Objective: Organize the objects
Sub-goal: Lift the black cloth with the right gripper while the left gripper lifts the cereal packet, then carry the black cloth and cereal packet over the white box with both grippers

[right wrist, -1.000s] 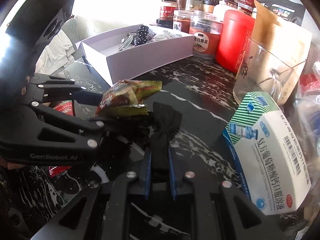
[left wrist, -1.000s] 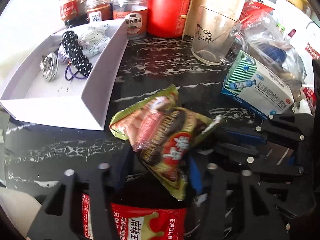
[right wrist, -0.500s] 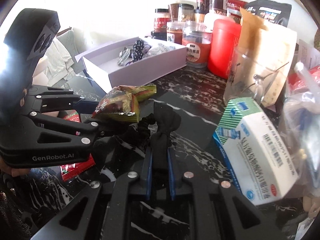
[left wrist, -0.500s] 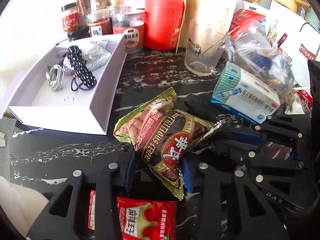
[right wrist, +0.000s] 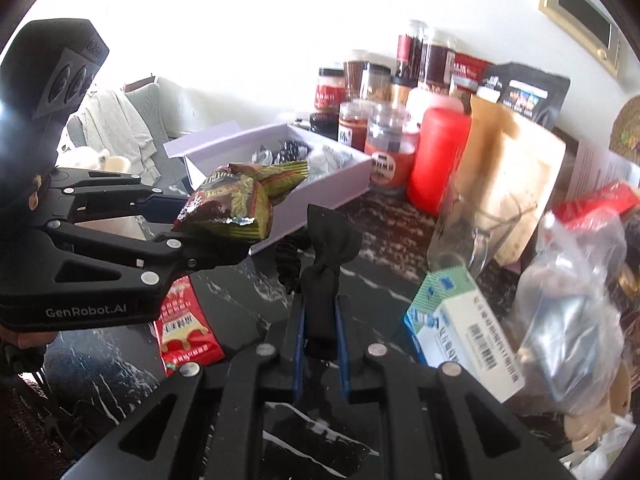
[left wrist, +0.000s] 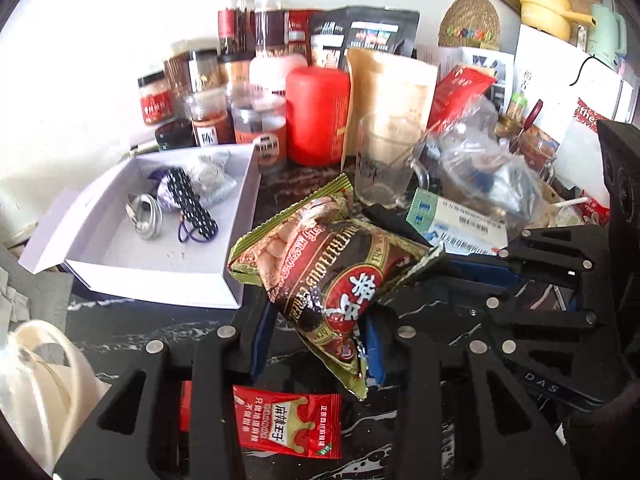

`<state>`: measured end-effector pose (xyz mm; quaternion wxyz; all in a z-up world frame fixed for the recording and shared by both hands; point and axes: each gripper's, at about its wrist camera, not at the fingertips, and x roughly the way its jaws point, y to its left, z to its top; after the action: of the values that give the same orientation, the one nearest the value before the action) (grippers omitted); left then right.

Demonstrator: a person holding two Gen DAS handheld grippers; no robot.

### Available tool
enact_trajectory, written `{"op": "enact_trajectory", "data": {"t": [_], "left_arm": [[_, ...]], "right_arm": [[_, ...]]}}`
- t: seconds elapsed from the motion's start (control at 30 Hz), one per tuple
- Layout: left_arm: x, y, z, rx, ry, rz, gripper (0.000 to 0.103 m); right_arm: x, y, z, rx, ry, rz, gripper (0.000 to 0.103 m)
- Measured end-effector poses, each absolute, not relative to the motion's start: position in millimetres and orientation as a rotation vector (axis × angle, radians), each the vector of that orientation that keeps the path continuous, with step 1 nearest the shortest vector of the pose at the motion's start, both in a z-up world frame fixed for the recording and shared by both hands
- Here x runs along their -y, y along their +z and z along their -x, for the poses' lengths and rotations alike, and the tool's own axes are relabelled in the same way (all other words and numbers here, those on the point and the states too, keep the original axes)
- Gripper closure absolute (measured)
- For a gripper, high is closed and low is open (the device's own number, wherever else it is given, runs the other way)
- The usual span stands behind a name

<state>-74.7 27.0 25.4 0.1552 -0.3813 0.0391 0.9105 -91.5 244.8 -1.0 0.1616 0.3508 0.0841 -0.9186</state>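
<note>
My left gripper [left wrist: 316, 332] is shut on a green and brown snack bag [left wrist: 332, 264] and holds it above the black marble table; the bag also shows in the right wrist view [right wrist: 236, 204]. My right gripper [right wrist: 320, 320] is shut on a black fabric bow hair tie [right wrist: 328, 248], held above the table. An open white box [left wrist: 160, 280] at the left holds a dotted hair band [left wrist: 188, 200], a coiled cable [left wrist: 146, 216] and a wrapped packet. The box shows beyond the snack bag in the right wrist view [right wrist: 344, 188].
A red sauce packet [left wrist: 288, 424] lies on the table under my left gripper. A glass mug [left wrist: 384, 164], a blue and white medicine box [right wrist: 464, 332], a red canister [left wrist: 318, 116], several jars and a plastic bag [right wrist: 576, 304] crowd the back and right.
Both grippers have risen with their loads. The snack bag and the hair tie now hang higher above the table, and the box and jars sit lower and farther in view.
</note>
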Motion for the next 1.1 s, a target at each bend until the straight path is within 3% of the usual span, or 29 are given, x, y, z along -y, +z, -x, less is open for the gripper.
{"op": "enact_trajectory", "data": {"t": [0.47,1.1], "left_arm": [[5,112,70,-0.14,2.705,0.97,0.066],[59,176,134,-0.155,2.739,0.972,0.066]], "right_arm": [[-221,62,101,-0.28,-2.612,-0.826,0.09],[-187,115,166,-0.302,-2.576,-0.728,0.09]]}}
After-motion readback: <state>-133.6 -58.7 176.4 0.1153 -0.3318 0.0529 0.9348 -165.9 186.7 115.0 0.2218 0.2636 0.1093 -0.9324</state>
